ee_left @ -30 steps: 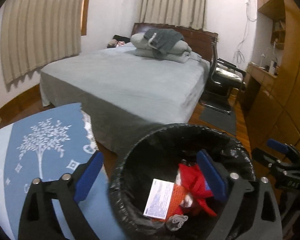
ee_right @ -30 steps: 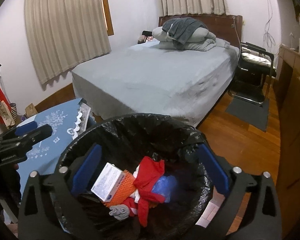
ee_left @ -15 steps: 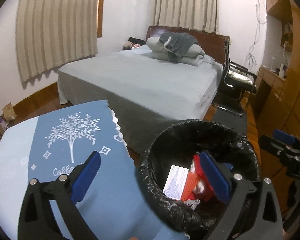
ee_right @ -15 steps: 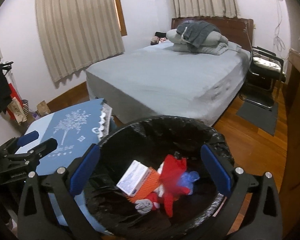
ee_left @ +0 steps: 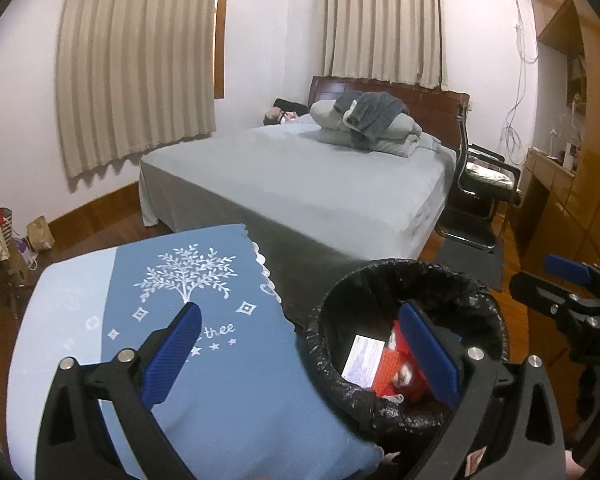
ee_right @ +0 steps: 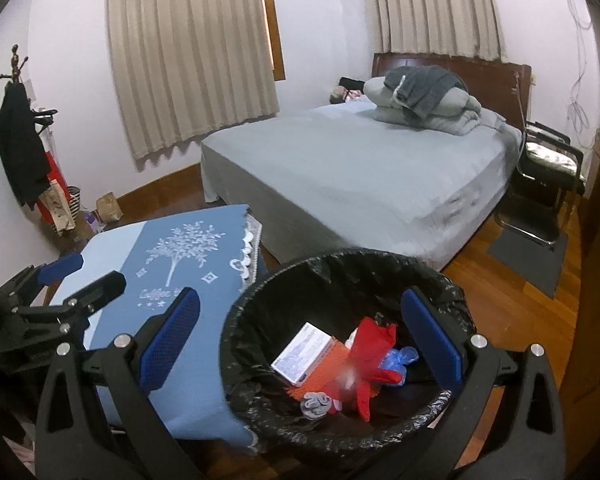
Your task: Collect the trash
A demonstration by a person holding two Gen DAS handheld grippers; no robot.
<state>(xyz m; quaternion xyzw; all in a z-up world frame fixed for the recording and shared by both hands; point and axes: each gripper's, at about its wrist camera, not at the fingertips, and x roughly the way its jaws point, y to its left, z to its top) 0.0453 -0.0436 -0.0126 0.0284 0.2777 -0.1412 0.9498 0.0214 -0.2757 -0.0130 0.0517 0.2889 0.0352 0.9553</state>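
A bin with a black liner [ee_right: 340, 258] stands on the wooden floor beside a low table. Inside lie a white-labelled box [ee_right: 304, 354], a red wrapper [ee_right: 374, 344], a small blue bag [ee_right: 402, 358] and a grey scrap [ee_right: 318, 400]. My right gripper [ee_right: 300, 340] hangs open above the bin, holding nothing. The left gripper [ee_left: 300, 320] is open and bare too, straddling the table's edge and the bin's rim [ee_left: 380, 276]. The box [ee_left: 362, 358] shows there as well. Each gripper appears in the other's view: left gripper [ee_right: 80, 276], right gripper [ee_left: 556, 284].
The table wears a blue cloth with a white tree print [ee_left: 204, 320]. Behind it is a grey bed [ee_left: 320, 184] with folded bedding. A black chair [ee_left: 480, 184] and wooden cabinets [ee_left: 580, 184] fill the right side. A coat stand [ee_right: 20, 140] and paper bags [ee_right: 108, 208] are at the left wall.
Both grippers have risen and drawn back from the bin, so it looks smaller. The left one has shifted left over the table. Both stayed open.
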